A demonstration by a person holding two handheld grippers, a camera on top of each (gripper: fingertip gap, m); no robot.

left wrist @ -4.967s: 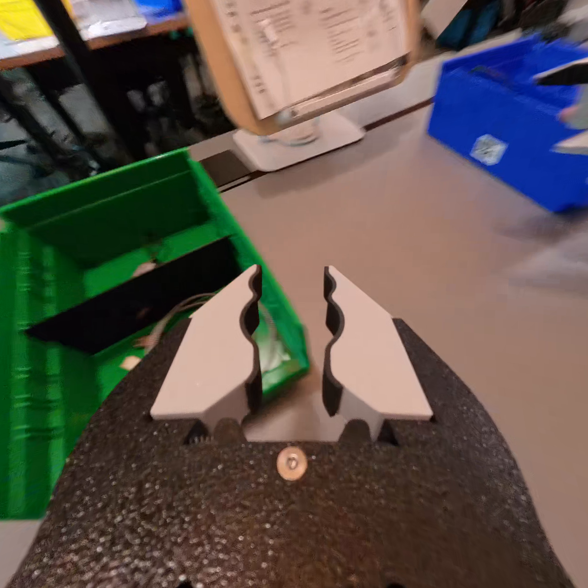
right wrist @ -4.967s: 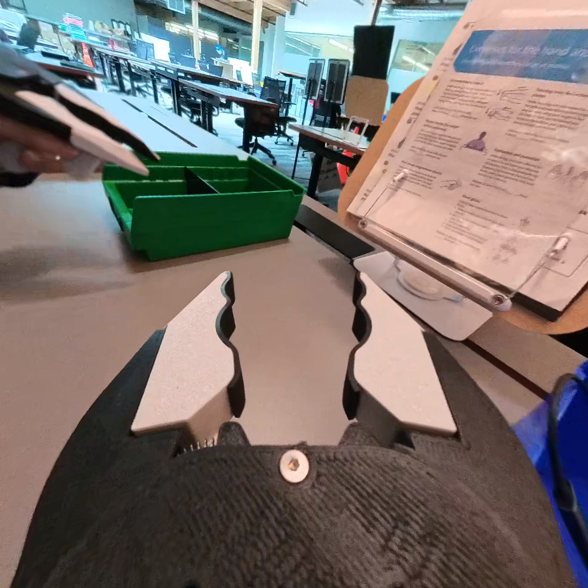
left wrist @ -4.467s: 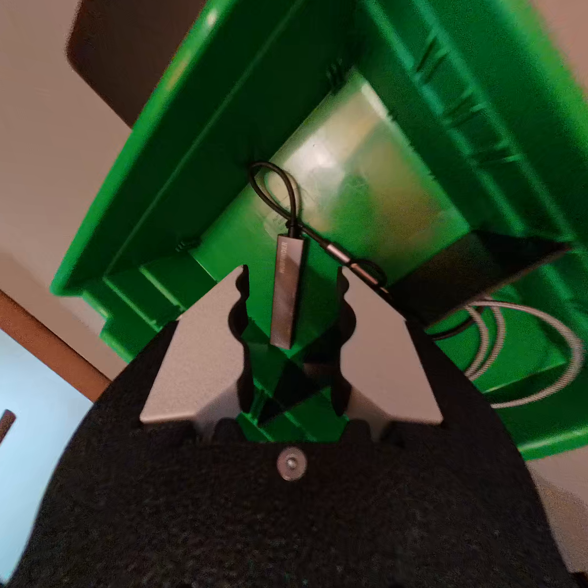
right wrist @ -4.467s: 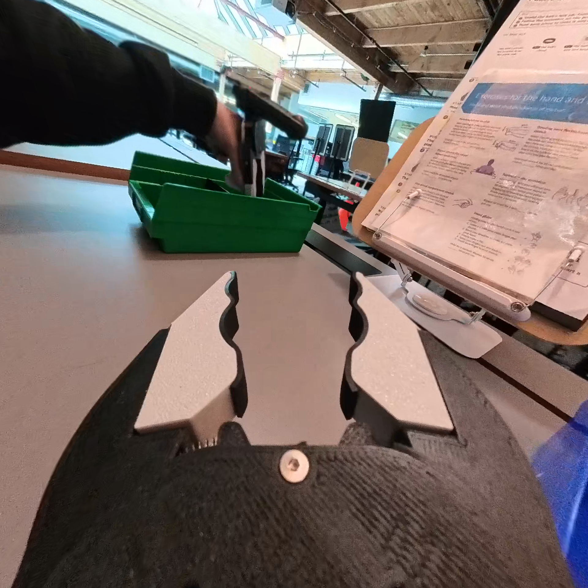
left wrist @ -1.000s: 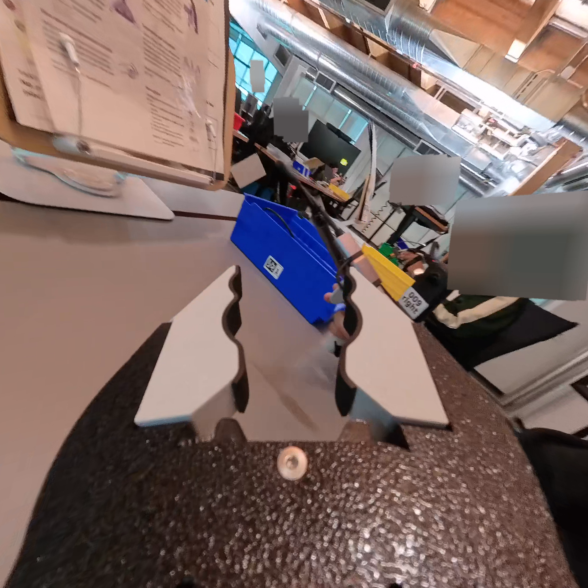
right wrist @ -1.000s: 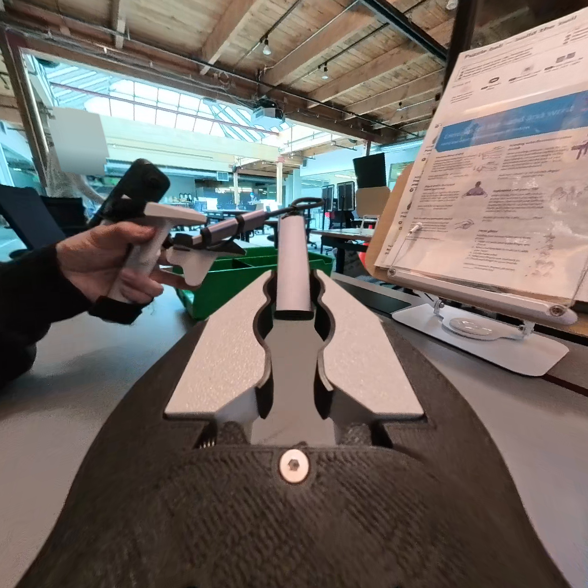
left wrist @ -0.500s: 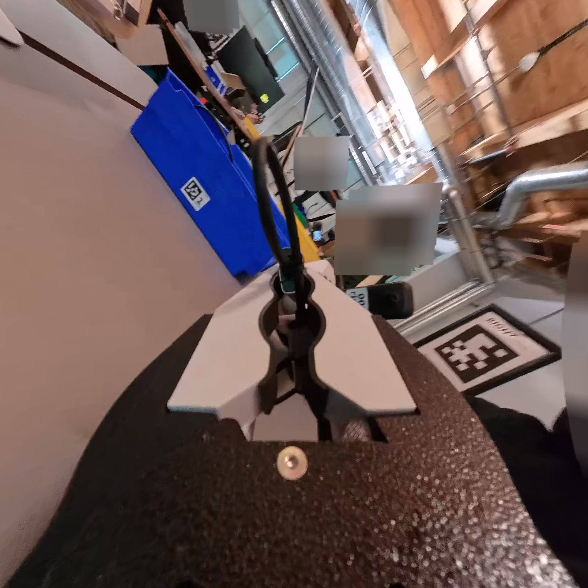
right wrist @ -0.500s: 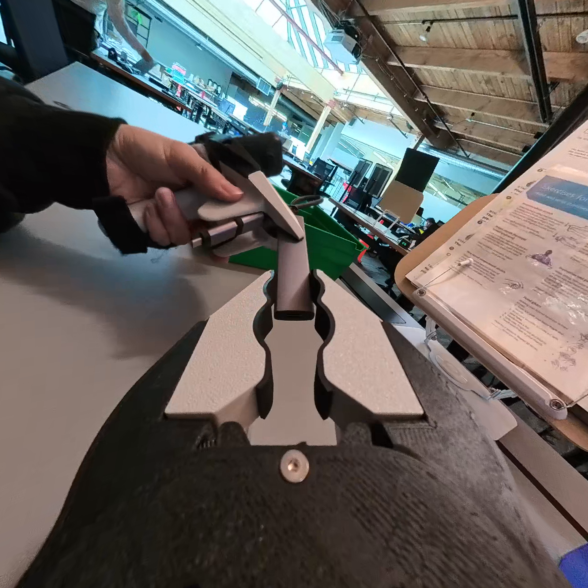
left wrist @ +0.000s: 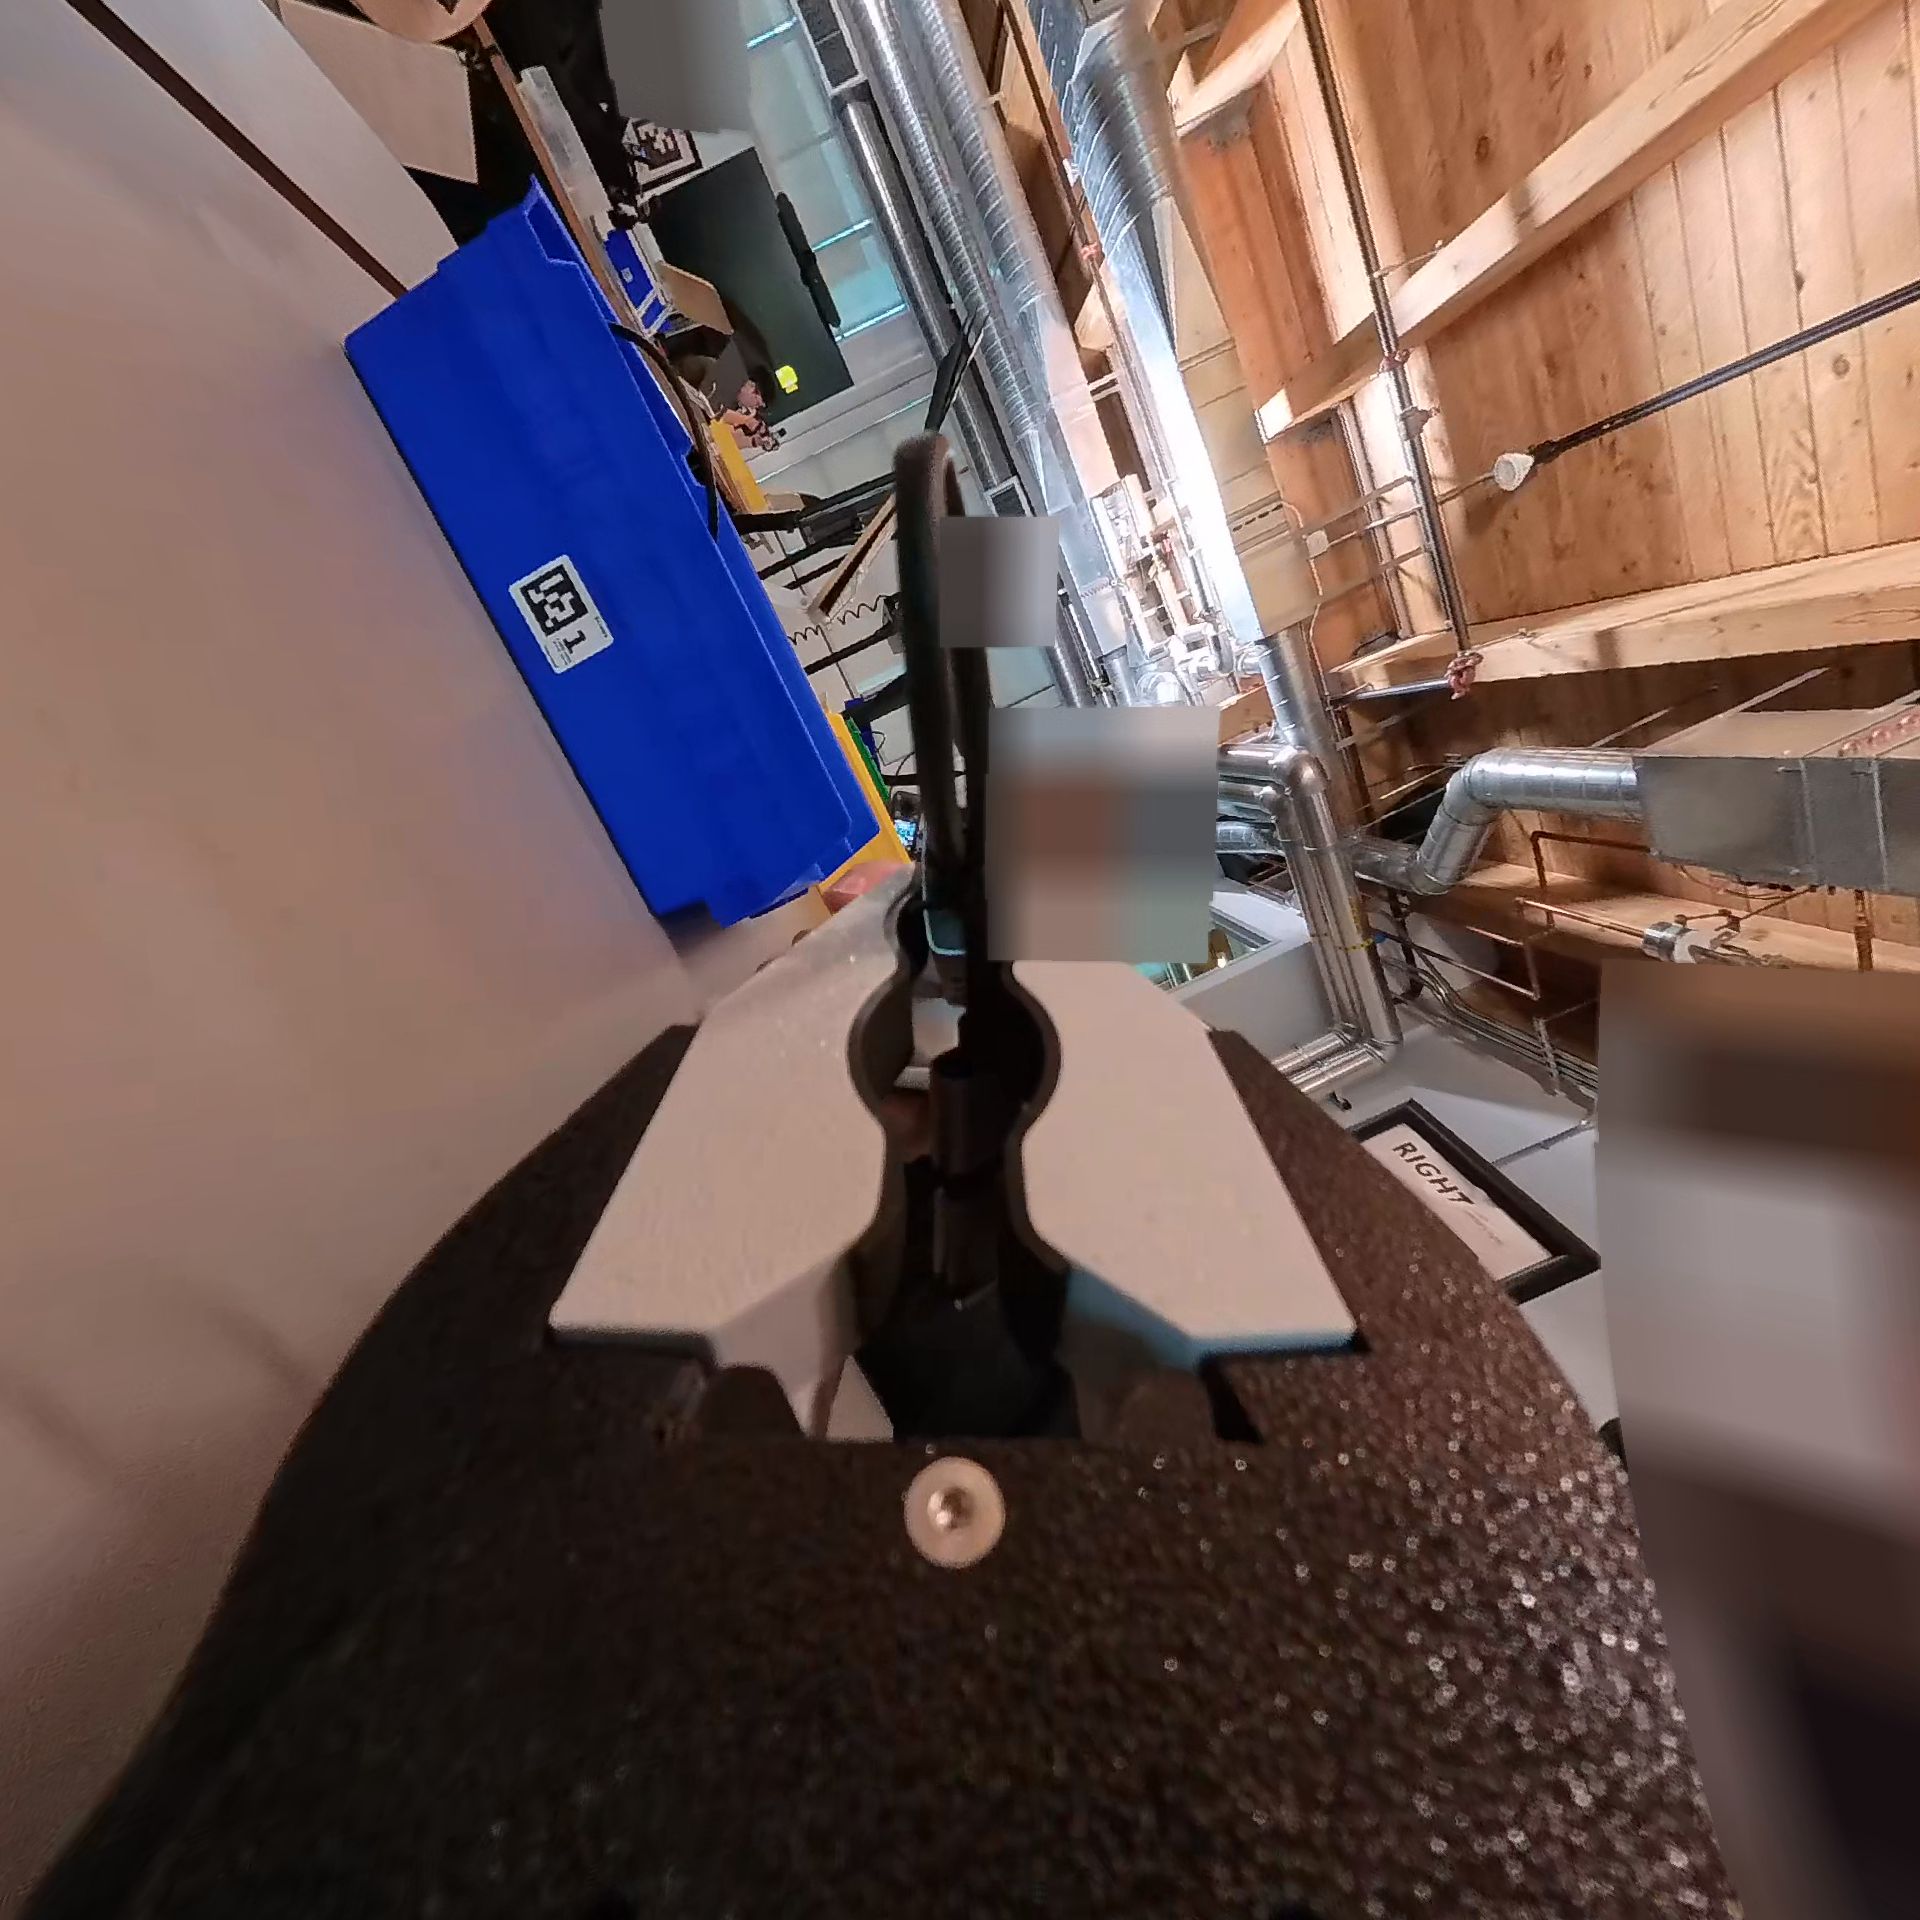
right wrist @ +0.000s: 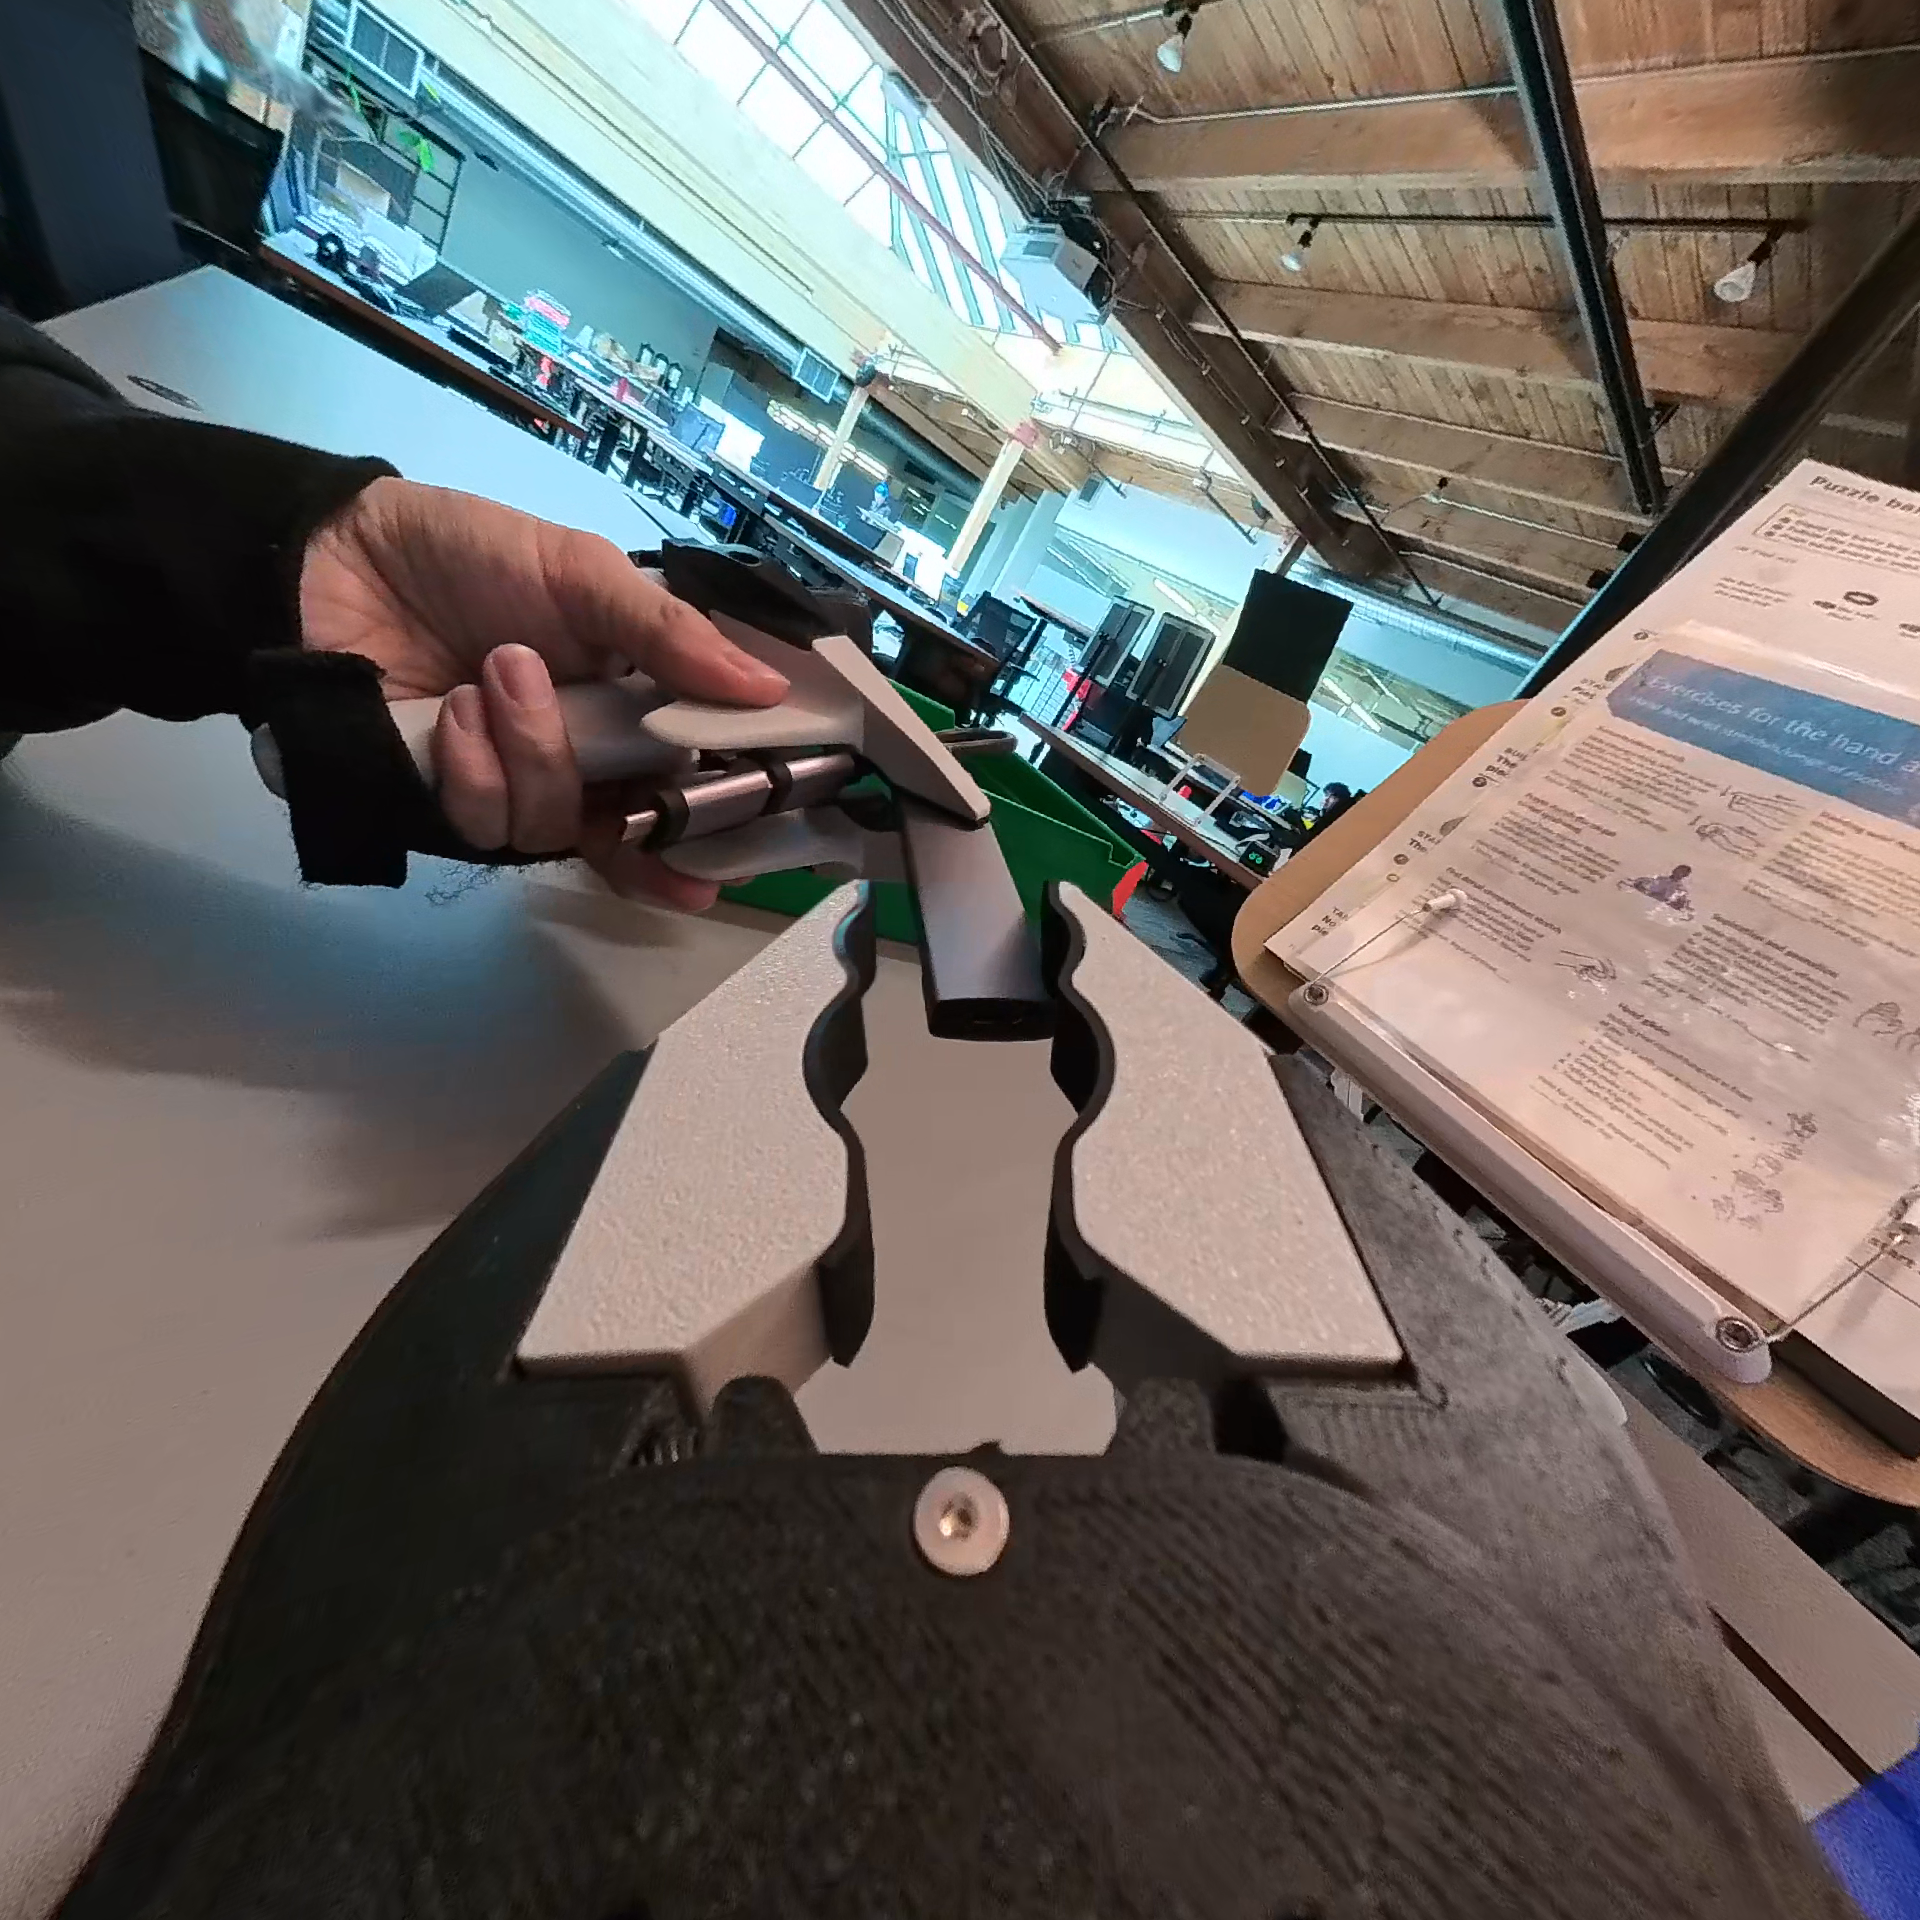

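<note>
A dark grey slim adapter point(right wrist: 971, 935) with a short black looped cable point(left wrist: 920, 623) hangs between my two grippers. My left gripper point(left wrist: 956, 940) is shut on the cable's black plug end point(left wrist: 956, 1122), and the loop sticks out past its fingertips. In the right wrist view a hand point(right wrist: 499, 644) holds that left gripper point(right wrist: 935, 800) above the table. The adapter slants down from it. My right gripper point(right wrist: 956, 899) is open. The adapter's free end sits between its fingertips and leans on the right finger point(right wrist: 1174, 1143).
A blue bin point(left wrist: 623, 623) stands on the grey table point(right wrist: 208, 1039) ahead of the left gripper. A green bin point(right wrist: 1039, 831) sits behind the grippers. A stand with a printed sheet point(right wrist: 1610, 987) is at the right. Only a small space, under 4 cm, lies between the two pairs of fingers.
My right gripper, shut on the adapter half a second ago, has opened. The left gripper closed on the cable's plug end within the last second and still holds it.
</note>
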